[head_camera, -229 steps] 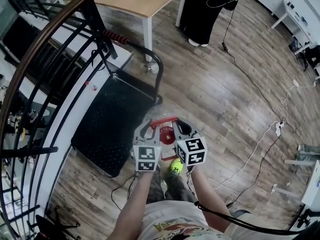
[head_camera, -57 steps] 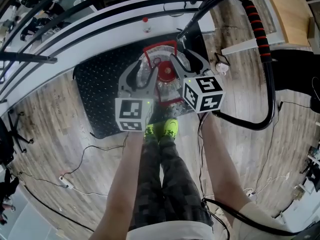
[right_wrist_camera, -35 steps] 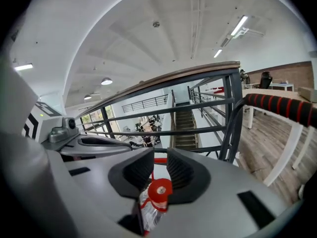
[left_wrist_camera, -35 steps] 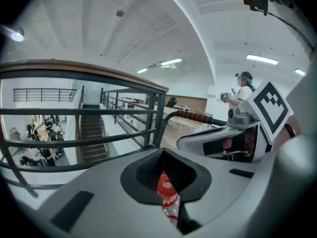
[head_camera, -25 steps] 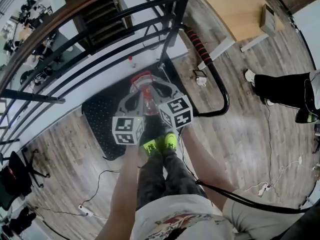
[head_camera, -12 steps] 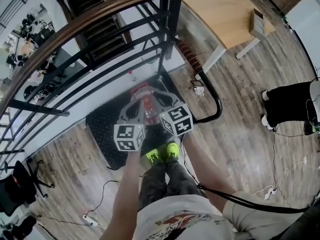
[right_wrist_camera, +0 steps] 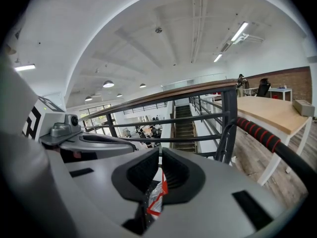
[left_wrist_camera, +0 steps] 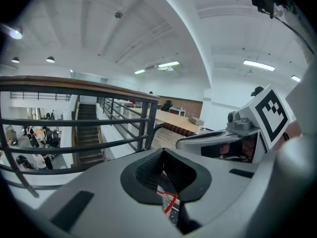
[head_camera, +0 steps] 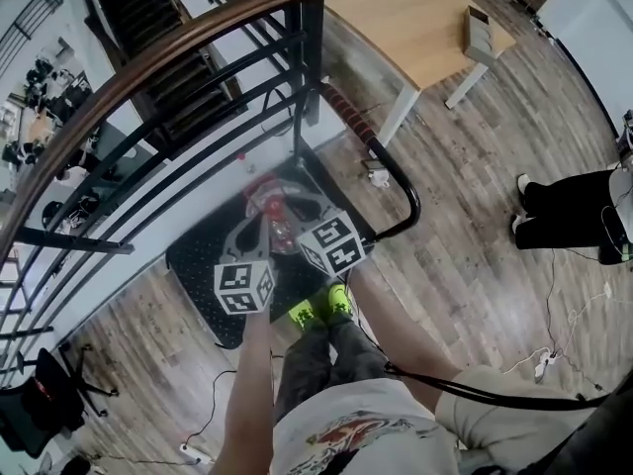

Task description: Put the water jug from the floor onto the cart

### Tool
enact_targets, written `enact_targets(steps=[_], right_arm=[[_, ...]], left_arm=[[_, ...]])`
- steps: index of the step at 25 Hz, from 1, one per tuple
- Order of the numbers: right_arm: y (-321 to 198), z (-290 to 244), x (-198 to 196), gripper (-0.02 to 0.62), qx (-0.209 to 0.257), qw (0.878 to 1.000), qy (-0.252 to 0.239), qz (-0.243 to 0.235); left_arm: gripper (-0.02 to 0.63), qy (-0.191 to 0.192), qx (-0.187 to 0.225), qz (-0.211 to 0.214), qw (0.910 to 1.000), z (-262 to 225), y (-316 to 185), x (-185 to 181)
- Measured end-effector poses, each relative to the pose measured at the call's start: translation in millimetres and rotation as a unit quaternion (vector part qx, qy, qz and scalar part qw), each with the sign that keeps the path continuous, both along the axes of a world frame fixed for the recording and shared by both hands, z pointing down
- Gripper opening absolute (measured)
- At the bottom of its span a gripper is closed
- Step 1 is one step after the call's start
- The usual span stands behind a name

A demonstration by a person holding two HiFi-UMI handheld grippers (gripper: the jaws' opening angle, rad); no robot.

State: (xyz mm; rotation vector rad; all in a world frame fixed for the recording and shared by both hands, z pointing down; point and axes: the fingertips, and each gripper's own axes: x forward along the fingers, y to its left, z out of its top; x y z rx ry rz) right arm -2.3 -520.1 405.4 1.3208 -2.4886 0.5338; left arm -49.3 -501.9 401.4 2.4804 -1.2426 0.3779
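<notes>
The water jug [head_camera: 269,200], clear plastic with a red handle, stands on the black deck of the cart [head_camera: 203,257], close to the railing. My left gripper [head_camera: 255,234] and right gripper [head_camera: 295,228] hang side by side just on the near side of the jug and a little above it. Both are shut with nothing between their pads. In the left gripper view the left gripper [left_wrist_camera: 163,165] shows closed jaws, with a bit of the jug's red handle [left_wrist_camera: 169,203] below them. In the right gripper view the right gripper [right_wrist_camera: 159,170] is closed too, above the jug's clear plastic [right_wrist_camera: 152,198].
The cart's push handle [head_camera: 388,171], black with a red grip, curves to the right of the grippers. A dark metal railing with a wooden top rail [head_camera: 148,62] runs behind the cart. A wooden table [head_camera: 415,18] stands behind it. Another person's legs [head_camera: 564,201] are at the right.
Both grippers have risen a little, off the jug, which stays on the cart deck. Nine seconds ago they held the jug over the floor beside the cart.
</notes>
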Motion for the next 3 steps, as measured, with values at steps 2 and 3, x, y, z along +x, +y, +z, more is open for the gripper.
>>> enact_targets(steps=[2, 3], right_arm=[[-12, 14, -2, 0.032, -0.005, 1.000, 0.001, -0.001], [-18, 22, -3, 0.032, -0.007, 1.000, 0.001, -0.001]], left_arm=[[0.012, 0.000, -0.005, 0.000, 1.0000, 14, -13, -3], [0.012, 0.000, -0.008, 0.000, 1.0000, 23, -19, -4]])
